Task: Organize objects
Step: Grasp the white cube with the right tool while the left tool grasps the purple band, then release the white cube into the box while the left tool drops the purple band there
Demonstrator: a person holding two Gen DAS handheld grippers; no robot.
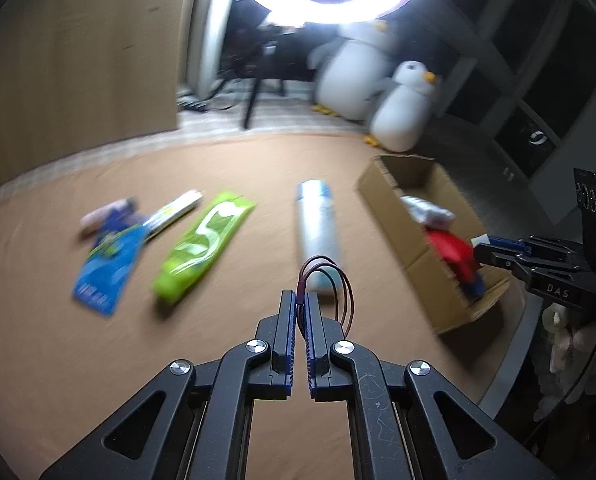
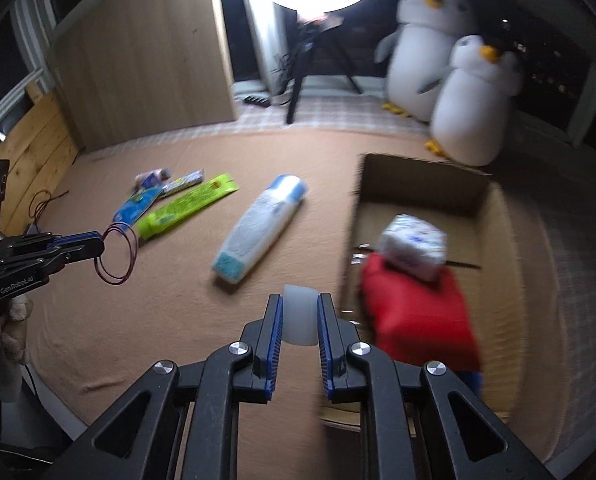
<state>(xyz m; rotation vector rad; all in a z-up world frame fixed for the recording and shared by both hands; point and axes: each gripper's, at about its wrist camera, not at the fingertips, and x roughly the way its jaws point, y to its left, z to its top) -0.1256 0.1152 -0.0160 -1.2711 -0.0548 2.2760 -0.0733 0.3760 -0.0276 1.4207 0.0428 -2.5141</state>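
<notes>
Cardboard box (image 2: 494, 216) awaits as left gripper (image 1: 301, 300) pinches thin hair ties (image 1: 330, 280), right gripper (image 2: 300, 300) clamps a white roll (image 2: 299, 316); both need carrying over its rim.

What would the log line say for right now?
left gripper: shut on hair ties | right gripper: shut on white roll | box: red pack, tissue pack inside

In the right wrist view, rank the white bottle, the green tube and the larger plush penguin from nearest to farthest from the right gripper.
1. White bottle, lying on the cloth just ahead and left of the right gripper.
2. Green tube, farther left.
3. Larger plush penguin, standing at the back right.
</notes>
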